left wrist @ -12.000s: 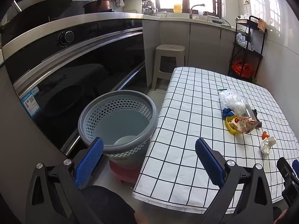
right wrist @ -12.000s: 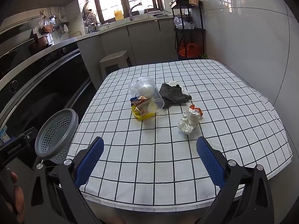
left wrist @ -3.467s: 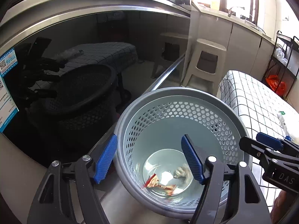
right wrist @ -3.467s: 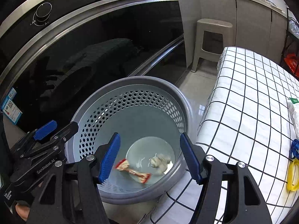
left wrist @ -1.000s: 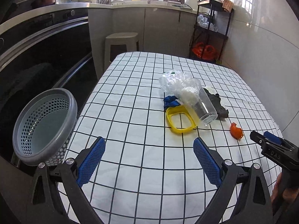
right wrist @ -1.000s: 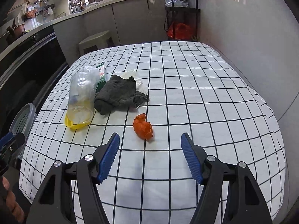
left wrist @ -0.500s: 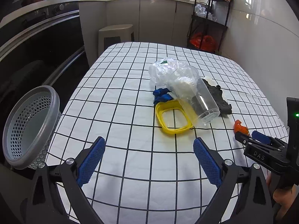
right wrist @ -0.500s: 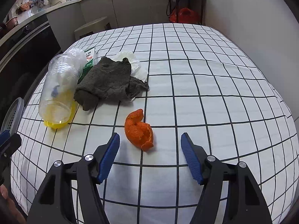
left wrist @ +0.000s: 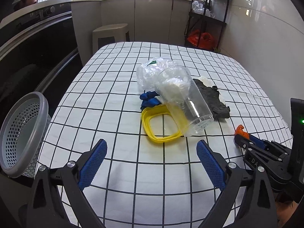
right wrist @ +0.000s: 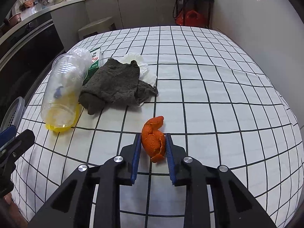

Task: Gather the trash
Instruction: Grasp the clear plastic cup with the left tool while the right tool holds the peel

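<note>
An orange peel [right wrist: 154,139] lies on the checked tablecloth [right wrist: 209,87]. My right gripper [right wrist: 153,142] is shut on it, one blue pad on each side; it also shows in the left wrist view [left wrist: 239,129]. My left gripper [left wrist: 151,150] is open and empty above the table's near part, just short of a yellow lid ring [left wrist: 161,124]. A clear plastic cup [left wrist: 182,98] lies on its side on the ring. The grey trash basket [left wrist: 20,134] stands at the table's left edge.
A dark grey cloth [right wrist: 115,83], white crumpled paper [right wrist: 140,62], a green-and-white carton [right wrist: 95,58], a clear plastic bag [left wrist: 150,72] and a blue scrap [left wrist: 149,99] lie mid-table. A stool [left wrist: 111,33], a black shelf rack [left wrist: 207,15] and an oven front [left wrist: 28,43] stand beyond.
My right gripper has moved forward and closed its pads on the orange peel. My left gripper has edged closer to the yellow ring and stays open.
</note>
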The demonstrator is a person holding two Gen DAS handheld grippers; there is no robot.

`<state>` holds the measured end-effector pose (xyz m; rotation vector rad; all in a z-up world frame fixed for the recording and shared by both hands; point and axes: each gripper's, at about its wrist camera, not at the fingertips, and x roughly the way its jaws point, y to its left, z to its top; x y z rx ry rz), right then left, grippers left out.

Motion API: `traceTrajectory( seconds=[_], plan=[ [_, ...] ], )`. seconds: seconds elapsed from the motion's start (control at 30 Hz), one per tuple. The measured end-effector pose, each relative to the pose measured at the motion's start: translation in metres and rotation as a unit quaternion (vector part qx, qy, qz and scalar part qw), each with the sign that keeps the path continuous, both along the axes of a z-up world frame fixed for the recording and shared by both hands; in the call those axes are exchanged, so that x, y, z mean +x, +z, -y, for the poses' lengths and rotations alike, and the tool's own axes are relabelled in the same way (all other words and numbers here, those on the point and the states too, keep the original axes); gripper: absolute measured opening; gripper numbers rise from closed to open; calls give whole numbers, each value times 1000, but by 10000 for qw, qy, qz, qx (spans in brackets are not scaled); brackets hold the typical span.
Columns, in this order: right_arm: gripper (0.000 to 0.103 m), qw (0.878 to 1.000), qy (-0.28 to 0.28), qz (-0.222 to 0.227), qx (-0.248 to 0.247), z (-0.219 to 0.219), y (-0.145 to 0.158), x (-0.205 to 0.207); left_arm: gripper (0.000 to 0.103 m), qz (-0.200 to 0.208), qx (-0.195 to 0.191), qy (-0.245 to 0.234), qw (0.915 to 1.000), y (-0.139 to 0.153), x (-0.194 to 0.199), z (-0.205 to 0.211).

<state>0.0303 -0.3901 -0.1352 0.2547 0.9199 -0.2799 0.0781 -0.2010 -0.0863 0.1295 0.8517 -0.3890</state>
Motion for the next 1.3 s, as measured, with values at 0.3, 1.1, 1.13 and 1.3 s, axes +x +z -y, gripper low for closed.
traceTrajectory(
  seconds=[0.3,1.1,1.13,1.3],
  plan=[
    [23,9982,-194,399,394,16,19,-13,93,91,-133,-183,9997,10,7,25],
    [23,9939,-243,736,786,33,30,-24,66,-188,196,-203,9994,-14,44,73],
    [23,9938,-245,743,789,33,30,-24,62,-200,192,-231,9993,-14,43,73],
    [23,9931,-232,779,843,33,32,-24,58,-129,231,-292,9992,-9,35,67]
  ],
)
